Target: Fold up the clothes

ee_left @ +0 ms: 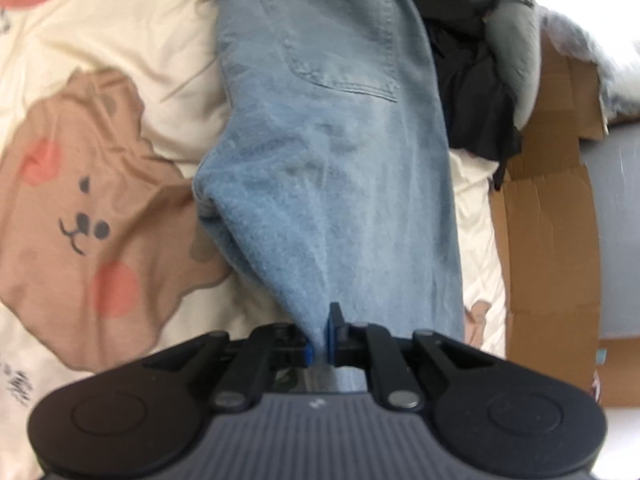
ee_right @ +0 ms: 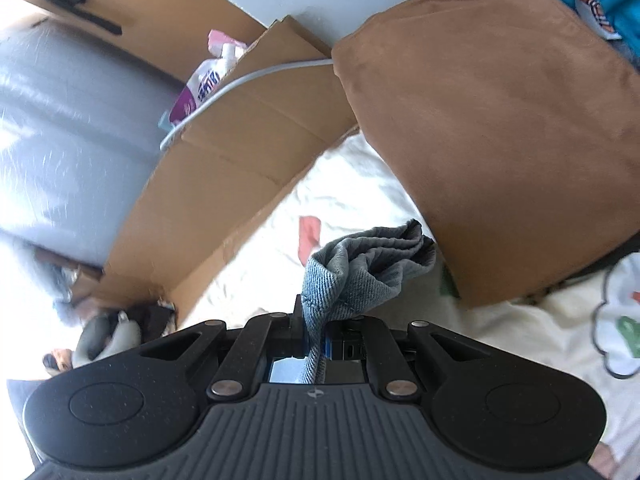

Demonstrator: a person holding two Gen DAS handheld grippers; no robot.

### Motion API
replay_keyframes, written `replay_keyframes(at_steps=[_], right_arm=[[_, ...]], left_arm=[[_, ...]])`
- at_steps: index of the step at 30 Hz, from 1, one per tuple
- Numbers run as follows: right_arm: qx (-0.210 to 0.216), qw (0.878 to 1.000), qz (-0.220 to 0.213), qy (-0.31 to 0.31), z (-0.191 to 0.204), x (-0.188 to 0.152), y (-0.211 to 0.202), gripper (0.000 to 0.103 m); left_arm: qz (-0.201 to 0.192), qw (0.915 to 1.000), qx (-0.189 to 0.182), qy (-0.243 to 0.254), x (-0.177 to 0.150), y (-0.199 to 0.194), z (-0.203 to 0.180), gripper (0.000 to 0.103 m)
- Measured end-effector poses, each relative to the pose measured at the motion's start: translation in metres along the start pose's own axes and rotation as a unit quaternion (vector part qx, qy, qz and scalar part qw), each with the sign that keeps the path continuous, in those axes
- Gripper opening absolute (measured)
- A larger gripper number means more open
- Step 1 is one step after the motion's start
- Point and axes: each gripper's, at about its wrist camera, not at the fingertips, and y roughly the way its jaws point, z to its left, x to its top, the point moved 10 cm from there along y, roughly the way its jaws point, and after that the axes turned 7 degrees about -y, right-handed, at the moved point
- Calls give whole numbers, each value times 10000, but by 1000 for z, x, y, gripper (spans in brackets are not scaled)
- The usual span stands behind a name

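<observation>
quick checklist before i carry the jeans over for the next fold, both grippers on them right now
1. Left gripper shut on the jeans: ok, denim is pinched between the blue pads.
2. Right gripper shut on denim: ok, a bunched edge sticks out past the fingers.
3. Fabric smooth at the right grip: not ok, it is crumpled.
4. Jeans lying on the bear-print bedding: ok, back pocket faces up.
5. Landing area clear: cannot tell; a brown cushion and cardboard sit close by.
6. Legs aligned: cannot tell.
</observation>
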Motion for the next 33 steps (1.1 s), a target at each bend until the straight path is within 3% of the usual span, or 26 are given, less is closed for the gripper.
replay_keyframes(at_steps=[12, 15, 20, 24, 33], right_arm=[[145, 9982, 408, -412, -36, -24, -24, 6], [162, 9981, 516, -285, -51, -40, -27, 6], [158, 9978, 640, -103, -84, -72, -37, 6], [107, 9974, 694, 138, -112, -99, -39, 6], [-127, 9970, 711, 264, -137, -127, -27, 6]], left_arm=[[-77, 9978, 477, 447, -13, -27, -4, 7], [-76, 9953, 761, 590, -17, -33, 0, 7], [-131, 9914, 924, 919, -21, -34, 4, 7], [-44, 9929, 884, 800, -18, -25, 23, 7], [74, 9985, 325, 425, -18, -9, 57, 7]])
